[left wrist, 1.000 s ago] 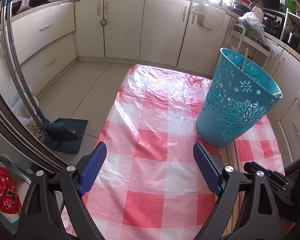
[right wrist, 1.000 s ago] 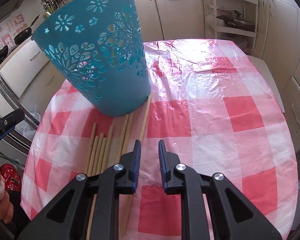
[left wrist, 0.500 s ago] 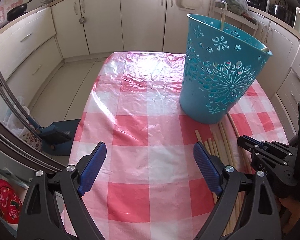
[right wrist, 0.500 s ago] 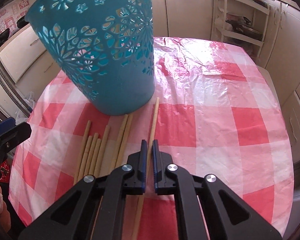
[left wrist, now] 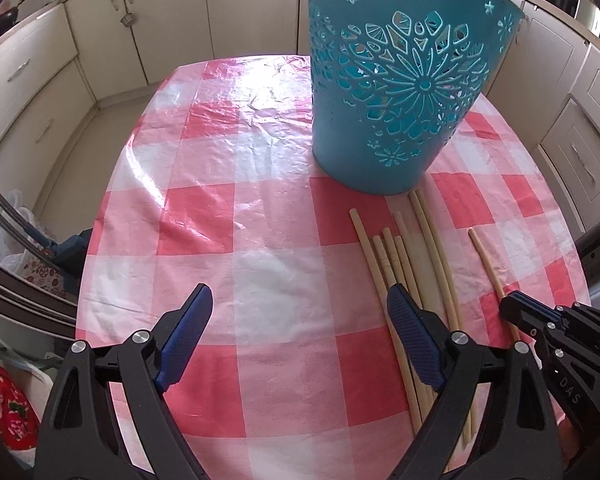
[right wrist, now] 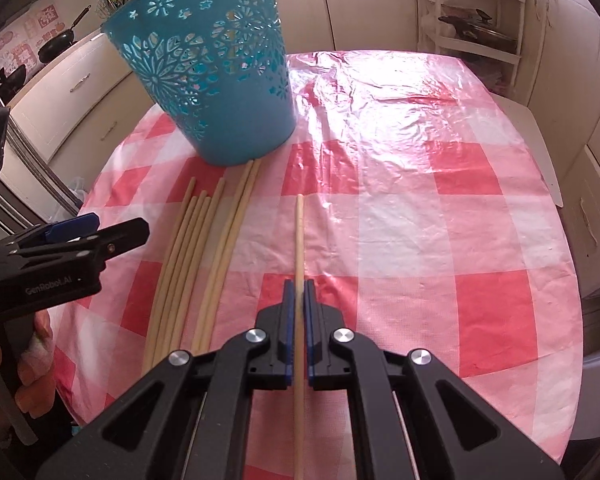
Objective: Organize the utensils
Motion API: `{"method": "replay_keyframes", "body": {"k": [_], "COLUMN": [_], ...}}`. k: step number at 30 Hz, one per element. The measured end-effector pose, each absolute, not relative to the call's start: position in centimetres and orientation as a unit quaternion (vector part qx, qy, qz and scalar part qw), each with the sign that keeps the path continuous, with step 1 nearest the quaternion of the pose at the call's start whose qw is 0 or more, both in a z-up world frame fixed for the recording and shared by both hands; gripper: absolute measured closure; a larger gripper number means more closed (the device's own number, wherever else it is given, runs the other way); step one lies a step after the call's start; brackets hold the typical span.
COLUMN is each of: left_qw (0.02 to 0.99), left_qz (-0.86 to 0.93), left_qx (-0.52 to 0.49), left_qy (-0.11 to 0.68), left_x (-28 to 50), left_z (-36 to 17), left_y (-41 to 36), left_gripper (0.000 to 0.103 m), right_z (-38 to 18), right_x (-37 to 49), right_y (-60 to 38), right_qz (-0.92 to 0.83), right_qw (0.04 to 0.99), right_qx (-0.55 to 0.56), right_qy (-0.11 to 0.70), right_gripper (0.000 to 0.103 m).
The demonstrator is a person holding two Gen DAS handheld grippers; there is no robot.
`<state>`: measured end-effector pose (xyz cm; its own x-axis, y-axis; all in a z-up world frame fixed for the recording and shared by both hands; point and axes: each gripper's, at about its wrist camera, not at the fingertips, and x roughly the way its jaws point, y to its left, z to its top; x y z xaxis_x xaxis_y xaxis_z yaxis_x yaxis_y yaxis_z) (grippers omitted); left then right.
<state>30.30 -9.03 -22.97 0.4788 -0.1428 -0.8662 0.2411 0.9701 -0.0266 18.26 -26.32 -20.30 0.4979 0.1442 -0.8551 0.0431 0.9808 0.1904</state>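
Since the earlier frame, one chopstick (right wrist: pixel 299 240) has shifted away from the blue basket (right wrist: pixel 220 72), now clamped between the closed jaws of the right gripper (right wrist: pixel 299 300). Checked tablecloth (right wrist: pixel 420 208) covers the table on which the basket stands upright. Remaining chopsticks (right wrist: pixel 196 248) lie side by side just in front of the basket's base, apart from the gripped one. Left gripper (left wrist: pixel 300 312) hovers in front of the basket, jaws spread wide, holding nothing.
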Motion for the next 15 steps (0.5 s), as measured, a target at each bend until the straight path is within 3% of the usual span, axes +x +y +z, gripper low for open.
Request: {"method": "replay_keyframes", "body": {"k": [15], "left_qw": [0.855], "left_qz": [-0.085], "left_qx": [0.069], "left_qy": [0.508], "left_x": [30.8], "left_z": [-24.1], "left_y": [-9.8], "left_gripper": [0.018], "right_z": [-20.4], "right_x": [18.1], "right_y": [-27.1], "right_qz": [0.043], "right_qw": [0.861], "right_qx": [0.117], "right_qy": [0.492], "right_gripper": [0.098]}}
